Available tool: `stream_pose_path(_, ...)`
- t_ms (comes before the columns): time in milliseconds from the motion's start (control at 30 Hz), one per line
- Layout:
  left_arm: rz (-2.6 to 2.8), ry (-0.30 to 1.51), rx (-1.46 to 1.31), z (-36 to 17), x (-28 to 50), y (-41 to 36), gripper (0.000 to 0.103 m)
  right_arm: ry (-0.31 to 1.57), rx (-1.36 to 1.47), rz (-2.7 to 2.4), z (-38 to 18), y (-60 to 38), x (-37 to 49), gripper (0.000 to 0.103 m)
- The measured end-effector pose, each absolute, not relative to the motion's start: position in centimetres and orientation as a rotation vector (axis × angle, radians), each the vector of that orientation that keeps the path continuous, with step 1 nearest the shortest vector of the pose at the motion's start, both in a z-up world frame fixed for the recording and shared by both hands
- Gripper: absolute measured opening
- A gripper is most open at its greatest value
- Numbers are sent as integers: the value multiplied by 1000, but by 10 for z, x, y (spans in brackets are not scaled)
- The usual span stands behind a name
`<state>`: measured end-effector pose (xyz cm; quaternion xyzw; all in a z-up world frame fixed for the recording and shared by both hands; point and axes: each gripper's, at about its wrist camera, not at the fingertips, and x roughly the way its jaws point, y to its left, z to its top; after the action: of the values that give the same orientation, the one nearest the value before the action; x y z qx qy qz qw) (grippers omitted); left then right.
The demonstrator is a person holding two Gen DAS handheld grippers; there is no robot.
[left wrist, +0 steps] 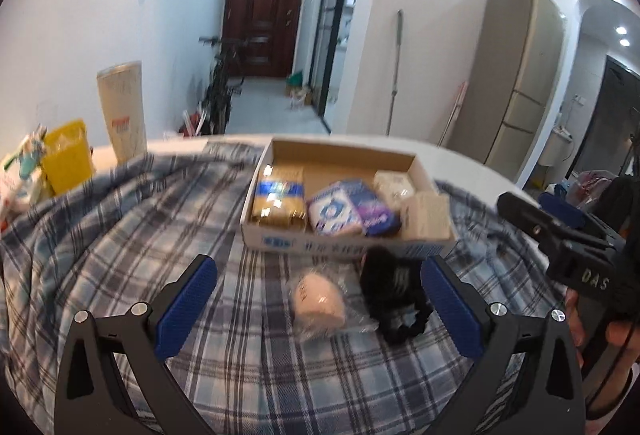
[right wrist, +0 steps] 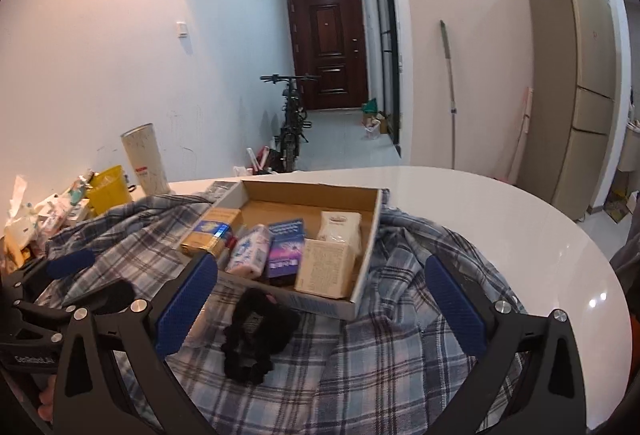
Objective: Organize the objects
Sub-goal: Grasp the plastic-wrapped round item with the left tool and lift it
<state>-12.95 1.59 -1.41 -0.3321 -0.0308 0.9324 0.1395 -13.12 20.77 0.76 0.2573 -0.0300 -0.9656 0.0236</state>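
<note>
- A black fuzzy scrunchie [right wrist: 254,335] lies on blue plaid cloth [right wrist: 380,355] in front of a shallow cardboard box [right wrist: 362,275] of packets.
- Only the left view shows a pink item wrapped in clear plastic [left wrist: 320,301] beside it.
- Left gripper [left wrist: 320,309] and right gripper [right wrist: 320,309]: jaws wide, empty.
- Lettering "DAS" is readable on the right gripper's body.

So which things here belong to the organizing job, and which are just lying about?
Job:
- shallow cardboard box of small packets
- pink roll in clear plastic wrap
- black fabric scrunchie
- open left gripper
- open right gripper

Lying about:
- yellow plastic container
- tall white cylinder
- black bicycle
</note>
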Motion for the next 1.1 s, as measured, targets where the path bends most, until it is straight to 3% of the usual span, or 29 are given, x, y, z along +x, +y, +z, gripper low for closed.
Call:
stream_pose_path(433, 2662, 51, -1088, -48, -143, 36, 102, -84, 927, -2961, -12, 214, -143, 103)
stream_pose_path(600, 2617, 77, -1155, -61, -153, 43, 89, -80, 950, -2950, -15, 212, -147, 103)
stream_pose_path(667, 2600, 66, -1205, -68, -160, 43, 76, -83, 950, -2950, -15, 213, -147, 103)
stream_pose_path(833, 2584, 28, -1287, -79, -169, 38, 57, -81, 957, -2938, -16, 212, -146, 103)
stream_pose_path(1100, 2734, 45, -1064, -54, -146, 35, 43, -87, 961, -2937, -16, 213, -147, 103)
